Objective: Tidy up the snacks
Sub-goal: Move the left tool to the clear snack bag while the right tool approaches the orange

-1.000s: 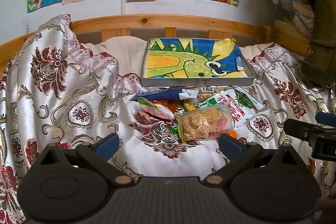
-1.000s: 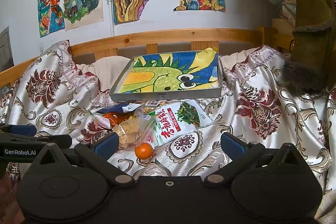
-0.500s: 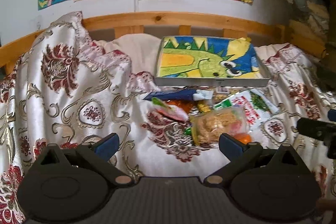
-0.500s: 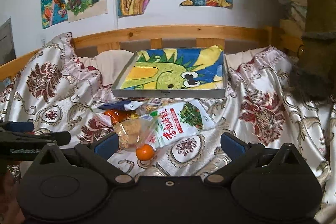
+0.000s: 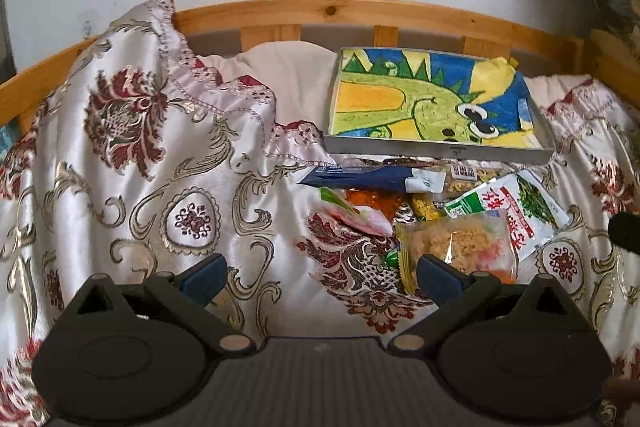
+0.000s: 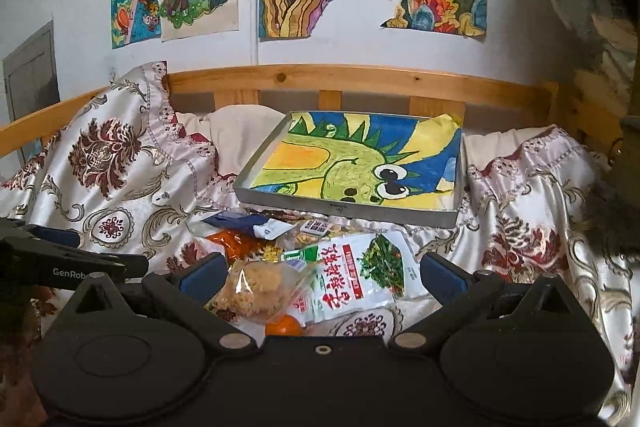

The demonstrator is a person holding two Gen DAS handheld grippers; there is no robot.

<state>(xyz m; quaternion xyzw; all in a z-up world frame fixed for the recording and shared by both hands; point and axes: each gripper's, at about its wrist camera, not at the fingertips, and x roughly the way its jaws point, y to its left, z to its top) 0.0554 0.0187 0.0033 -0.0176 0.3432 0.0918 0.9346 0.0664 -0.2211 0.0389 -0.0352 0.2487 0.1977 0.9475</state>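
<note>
Step in hand: judged an approach to a first pick, nothing gripped yet.
Snack pile (image 6: 304, 267): heaped on the patterned bedspread (image 5: 132, 187), just in front of the shallow tray (image 6: 344, 209) lined with a dinosaur drawing; tray holds no snacks.
Right gripper (image 6: 320, 273): fingers spread wide, empty, straddling the clear bag of puffed snack (image 6: 260, 287) and the white-and-green packet (image 6: 360, 275).
Left gripper (image 5: 320, 277): spread apart too, empty, hovering over bare cloth left of the pile.
Best first target: probably the clear bag, topmost and nearest the right fingers.
Grip advice: close on the bag's sealed edge rather than its puffy middle, to avoid crushing the contents.
Lift advice: raise slowly, since the bag overlaps the white-and-green packet and could drag it along.
Orange fruit (image 6: 282, 327): just below the bag, round and likely to roll on the soft cloth if nudged.
Placement: into the tray, flat against one wall, leaving room for the rest.
Hidden: most of the orange fruit behind the gripper body; the lower edges of the bag and packet likewise.
Buried: a blue packet (image 5: 356, 177), an orange-red one (image 5: 372, 199) and small wrapped items beneath, count impossible to tell.
Cut off: left gripper in the right view, only part of it at the left edge.
Unreadable: small print on the labels.
</note>
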